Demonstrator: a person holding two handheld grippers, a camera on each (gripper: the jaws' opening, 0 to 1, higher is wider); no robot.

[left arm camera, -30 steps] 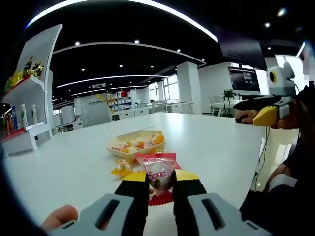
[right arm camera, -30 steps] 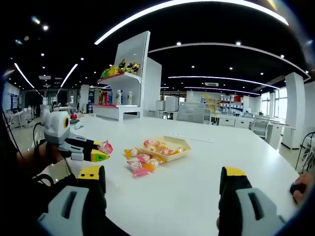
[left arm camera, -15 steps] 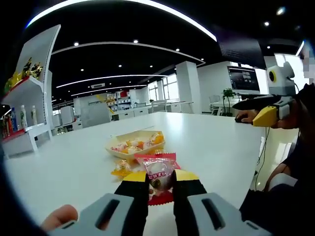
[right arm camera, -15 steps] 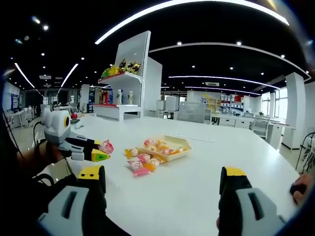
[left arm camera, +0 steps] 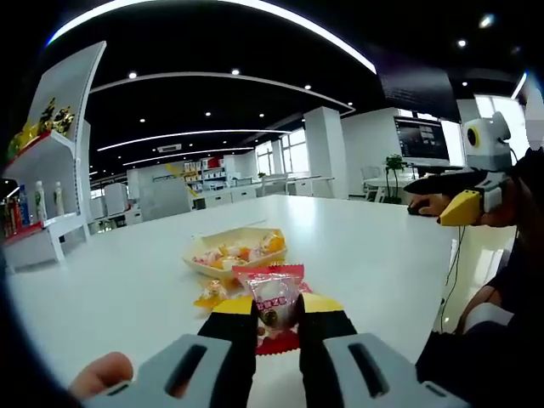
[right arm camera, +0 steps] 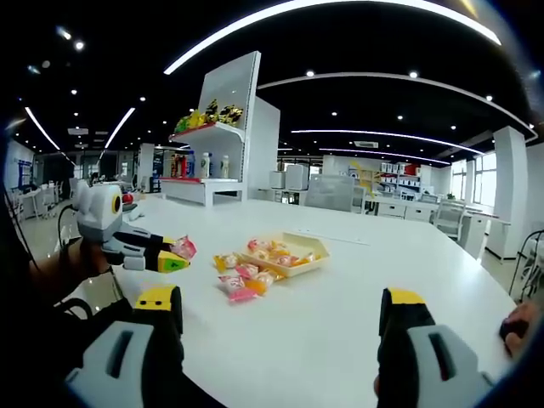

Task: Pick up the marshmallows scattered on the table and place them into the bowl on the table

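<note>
The left gripper (left arm camera: 276, 316) is clenched on a wrapped marshmallow (left arm camera: 274, 299), a clear packet with red crimped ends and a pale sweet inside, pinched between the black, yellow-tipped jaws and held above the near part of the white table (left arm camera: 374, 246). In the right gripper view the same left gripper (right arm camera: 174, 259) comes in from the left, with the pink-red packet (right arm camera: 184, 248) at its tip, raised off the tabletop (right arm camera: 357, 289) and to the left of the bowl.

The bowl (left arm camera: 235, 252) is a shallow, pale yellow tray-like dish standing near the middle of the table, and it already holds several wrapped marshmallows in pink, orange and yellow. Just in front of the bowl, on the side nearer the left gripper, loose marshmallows (left arm camera: 211, 293) lie on the table; in the right gripper view this small heap (right arm camera: 242, 283) lies just left of the bowl (right arm camera: 285, 255), touching or nearly touching its rim.

The right gripper (right arm camera: 280, 319) is released, its two jaws standing wide apart with nothing between them, near the table's edge and well apart from the bowl. In the left gripper view it (left arm camera: 455, 200) hangs at the far right, above the table's edge.

A white display shelf (right arm camera: 217, 144) with bottles and yellow goods stands beyond the table.
</note>
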